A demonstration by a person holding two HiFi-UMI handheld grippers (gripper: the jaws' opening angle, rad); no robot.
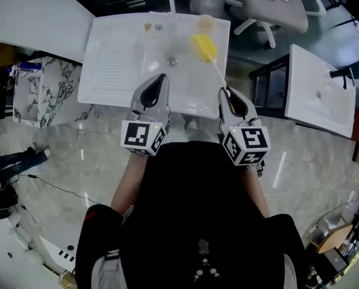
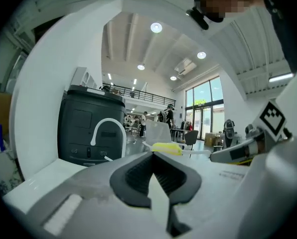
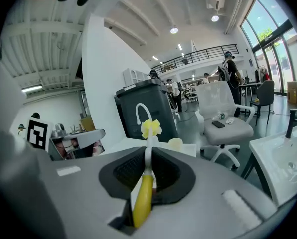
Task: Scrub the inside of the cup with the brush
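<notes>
My right gripper clamps the brush, its long handle pointing ahead toward the cup just beyond; my left gripper is closed, empty.

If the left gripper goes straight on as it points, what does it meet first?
Probably the yellow brush head, just beyond the left gripper. Depth is unclear, so it might slip past its left end.

The scene is looked down on steeply from the head view, from well above the white sink. Each gripper view is set close behind its own jaws and aimed almost level across that sink (toward the hall beyond); the curved faucet and the yellow-headed brush are caught by both.
</notes>
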